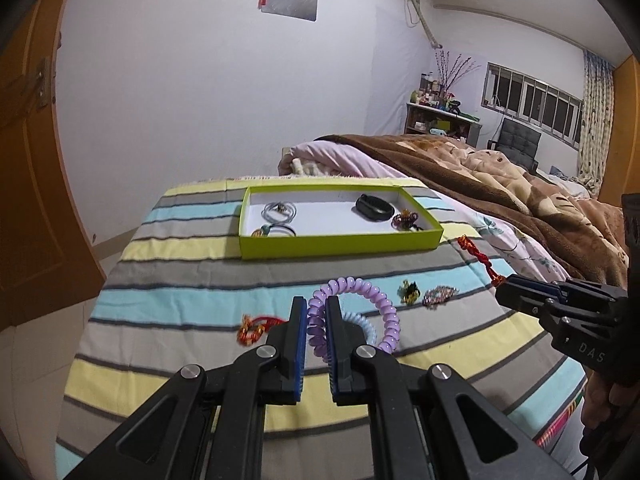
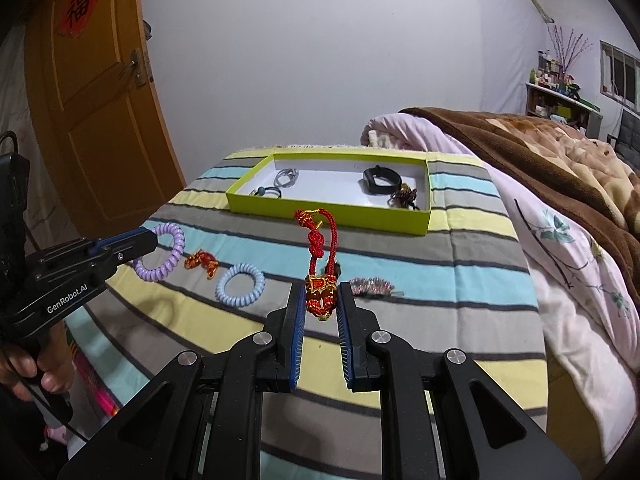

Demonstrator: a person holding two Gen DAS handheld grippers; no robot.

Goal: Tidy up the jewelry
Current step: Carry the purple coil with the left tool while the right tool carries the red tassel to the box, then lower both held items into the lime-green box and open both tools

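My left gripper (image 1: 317,307) is shut on a purple coil bracelet (image 1: 372,296), lifted above the striped cloth; in the right wrist view the same purple coil (image 2: 168,254) hangs from that gripper (image 2: 154,240). My right gripper (image 2: 322,298) is shut on a red knotted cord charm (image 2: 320,256), whose cord stands up in front of the green box (image 2: 248,200). From the left the red cord (image 1: 476,256) sticks out of the right gripper (image 1: 500,286). The green box (image 1: 340,246) holds a black band (image 1: 374,206), a grey ring (image 1: 278,211) and other small pieces.
On the striped cloth lie a pale blue coil (image 2: 240,285), a small red-gold charm (image 2: 202,262), a pink beaded piece (image 2: 370,286) and a yellow-green trinket (image 1: 408,291). A brown blanket (image 2: 540,148) and pink quilt lie right. A wooden door (image 2: 92,100) stands left.
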